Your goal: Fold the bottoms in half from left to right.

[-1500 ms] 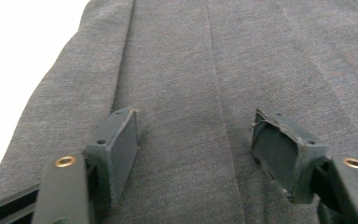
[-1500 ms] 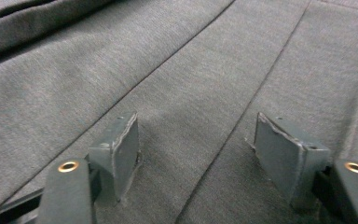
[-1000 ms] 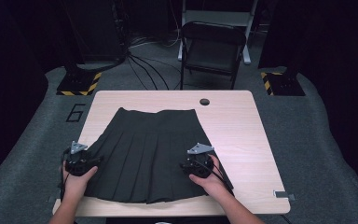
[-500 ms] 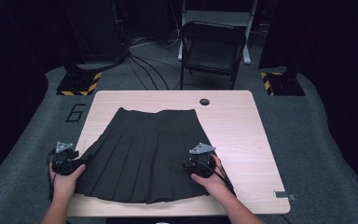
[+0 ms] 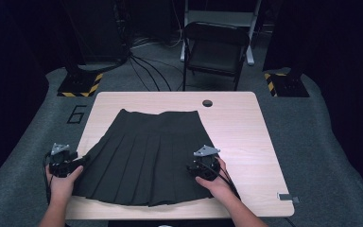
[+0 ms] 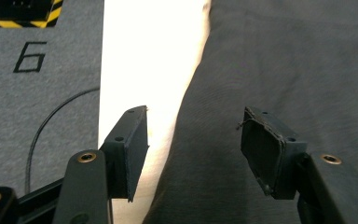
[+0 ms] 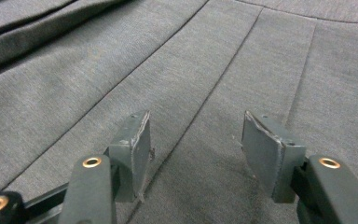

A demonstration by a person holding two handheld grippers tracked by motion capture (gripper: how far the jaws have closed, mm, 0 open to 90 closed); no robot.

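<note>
Left tool (image 5: 62,163): jaws apart, nothing between the pads. In the left gripper view they straddle the skirt's left side edge, one pad over bare counter (image 6: 144,56), the other over cloth. High view puts this tool at the near-left corner of the hem, partly off the counter's left edge.

Right tool (image 5: 204,166): jaws apart, hovering low over the pleats, clamped on nothing; right gripper view shows a pleat seam running up between the pads. It sits over the right part of the hem.

Black pleated skirt (image 5: 146,153): spread flat on the pale wooden counter, waistband far, hem fanned toward the person. Looks ready for a first fold.

How to do it well, as I judge it:
- Left tool should drop and bite the side edge itself, taking both layers.
- Right tool works better shifted to the matching right edge than pinching mid-panel.
- Lift both evenly so the pleats stay stacked.
- Keep the trailing cables off the cloth.
</note>
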